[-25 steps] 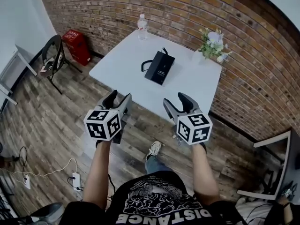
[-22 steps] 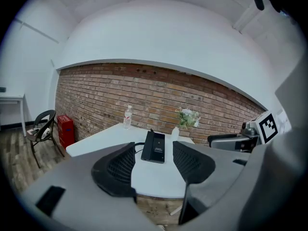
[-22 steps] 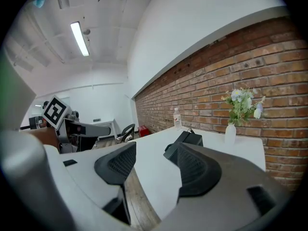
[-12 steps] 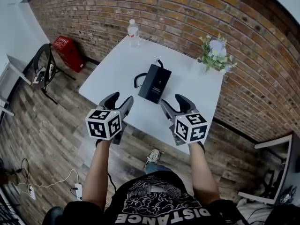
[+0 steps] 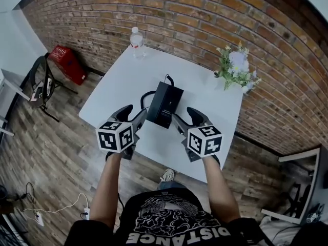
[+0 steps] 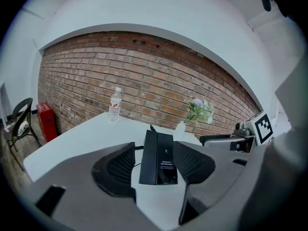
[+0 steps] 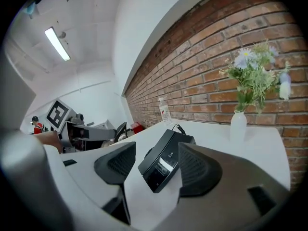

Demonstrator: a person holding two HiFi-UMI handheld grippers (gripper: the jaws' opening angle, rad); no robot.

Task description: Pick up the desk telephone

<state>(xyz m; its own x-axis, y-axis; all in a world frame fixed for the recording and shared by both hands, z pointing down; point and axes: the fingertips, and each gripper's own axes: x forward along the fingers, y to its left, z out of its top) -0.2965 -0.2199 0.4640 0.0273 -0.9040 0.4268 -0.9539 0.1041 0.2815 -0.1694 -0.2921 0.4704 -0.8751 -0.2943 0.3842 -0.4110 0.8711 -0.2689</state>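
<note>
Black rectangular desk telephone: flat mid white desk, untouched. Jaws apart, empty: left tool, right tool, just short of its near end. Step: approach; next, straddle casing, clamp

The desk telephone lies mid-table, bottle behind left, flowers behind right.
</note>
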